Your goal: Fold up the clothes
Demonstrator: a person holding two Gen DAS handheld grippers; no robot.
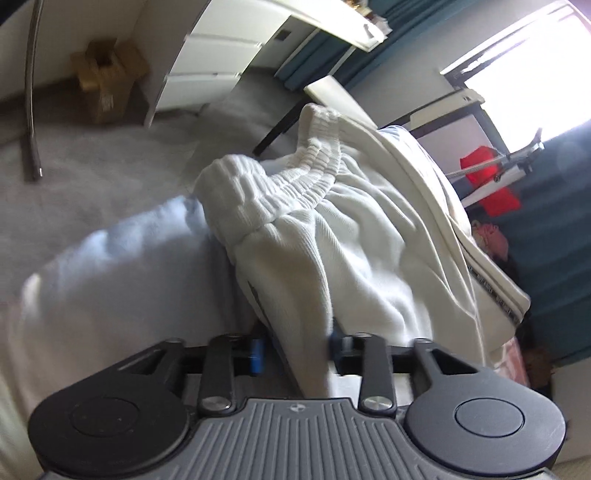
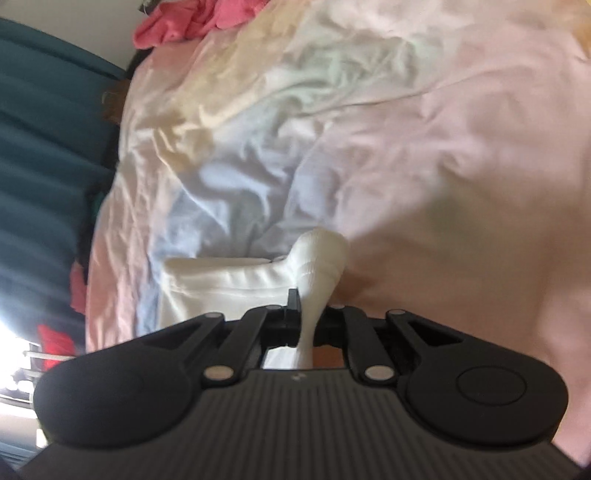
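White knit garment (image 1: 332, 251) pinched in left gripper (image 1: 295, 350) at lower centre of left view, blue-tipped fingers (image 1: 255, 352) closed on fabric fold. Elastic waistband (image 1: 295, 177) bunched mid-frame, hanging over pale bedding (image 1: 110, 280). Beyond: grey carpet (image 1: 110, 166), cardboard box (image 1: 107, 77) upper left, white drawers (image 1: 210, 66) top centre. Right view: right gripper (image 2: 308, 325) clamped on same garment's white corner (image 2: 317, 266), lower centre; rumpled pastel sheet (image 2: 406, 129) behind; pink cloth (image 2: 184, 22) top left.
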